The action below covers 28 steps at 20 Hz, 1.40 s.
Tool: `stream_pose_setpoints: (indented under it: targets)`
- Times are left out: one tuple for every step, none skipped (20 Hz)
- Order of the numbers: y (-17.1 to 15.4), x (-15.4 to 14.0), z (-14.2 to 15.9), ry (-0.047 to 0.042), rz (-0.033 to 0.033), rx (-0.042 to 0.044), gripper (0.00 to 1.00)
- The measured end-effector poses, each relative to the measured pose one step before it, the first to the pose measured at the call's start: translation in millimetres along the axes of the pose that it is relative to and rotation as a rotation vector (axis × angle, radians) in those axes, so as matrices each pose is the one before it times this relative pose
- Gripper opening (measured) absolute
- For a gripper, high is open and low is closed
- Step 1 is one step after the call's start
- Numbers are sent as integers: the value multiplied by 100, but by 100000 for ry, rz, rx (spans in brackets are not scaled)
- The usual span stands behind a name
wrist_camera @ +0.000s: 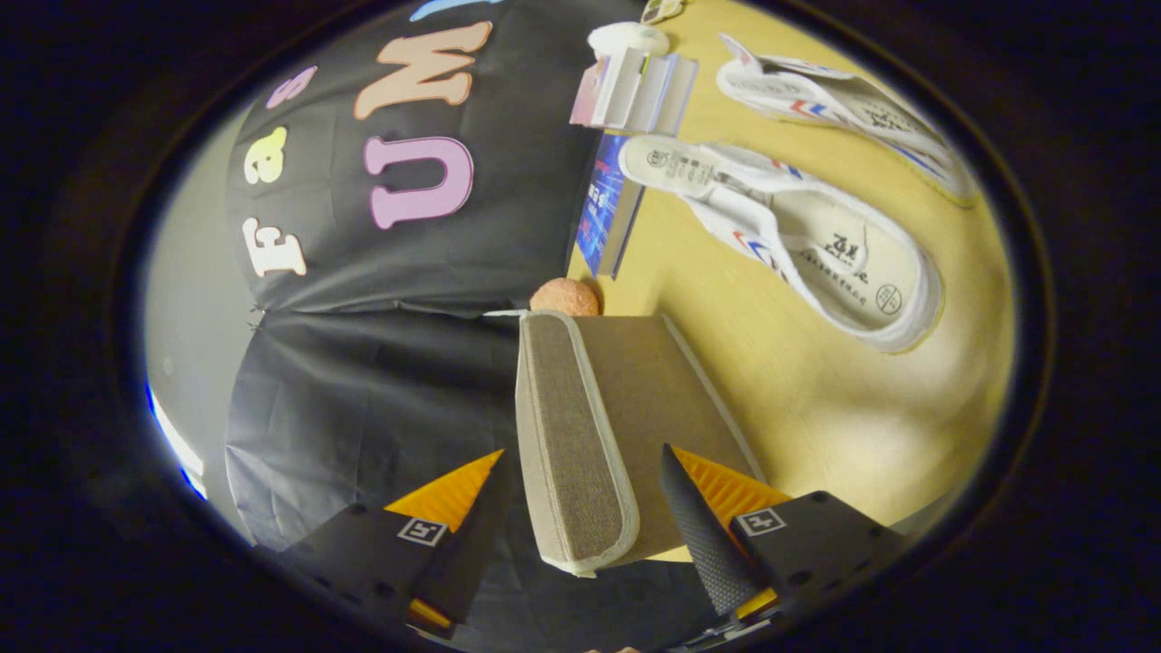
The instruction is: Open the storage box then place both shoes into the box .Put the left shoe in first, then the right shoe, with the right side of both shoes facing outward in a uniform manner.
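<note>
A beige fabric storage box lid (570,399) with white trim stands on edge between my fingers, its brown inner face turned toward the table. My gripper (584,449) is shut on the lid's rim, with one finger (698,526) against the brown face and the other (476,535) on the outer side. Two white canvas shoes with red and blue stripes lie on the wooden table (816,426) beyond the lid. The nearer shoe (816,245) shows its open inside. The farther shoe (843,100) lies past it. The box body is hidden behind the lid.
An orange ball (564,297) sits just past the lid's far end. A blue book (608,204) and a stack of pale books (635,91) stand along the black cloth wall, with a white round object (628,38) beyond them.
</note>
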State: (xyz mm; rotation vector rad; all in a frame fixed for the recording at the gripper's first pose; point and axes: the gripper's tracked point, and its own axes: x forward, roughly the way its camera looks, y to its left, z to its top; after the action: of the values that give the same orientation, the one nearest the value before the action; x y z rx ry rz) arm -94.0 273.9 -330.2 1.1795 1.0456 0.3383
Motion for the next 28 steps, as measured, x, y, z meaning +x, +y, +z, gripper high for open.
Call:
stream_pose_setpoints:
  targets:
    - [-127,339,-485,1857,191,1976,99]
    - [-377,431,-236,1240,115,2178,98]
    - [-155,180,-285,1460,351,2461,97]
    - [68,430,-641,1986,759,2277,97]
    - [52,179,-190,1755,535,1899,97]
    - [-1,258,231,-378,893,1922,90]
    - [27,59,-60,892,306,2931,82]
    - [-106,126,25,1566,420,2766,75]
    - [-44,-142,-11,1154,677,2607,68]
    - [-41,85,99,484,672,2884,61]
    - [-85,-277,512,-1266,1029,2964,53]
    - [-606,-136,654,-1879,-817,2923,46]
    - [-216,400,-130,37,-134,1965,39]
    - [-253,65,123,488,-133,840,31]
    - [198,124,-265,698,227,173,28]
    - [132,12,-175,757,91,-714,25]
    - [-108,-851,478,371,28,-1928,23]
    - [434,-1234,-301,-602,435,494,16]
    - [622,1676,-407,1368,1313,-1067,8]
    - [522,-362,-115,855,450,-2333,8]
    - [188,-160,-98,141,-26,-2026,8]
    - [405,-381,-330,259,530,-1283,8]
    - [321,-79,-75,-66,206,-1557,7]
    - [291,-122,-51,-449,-307,-2656,7]
    - [340,-102,-80,-228,-343,-3521,6]
    - [445,-40,-236,176,75,-3576,5]
    - [704,-220,-253,171,-29,-3578,4]
    - [691,-75,-200,252,71,-3709,3]
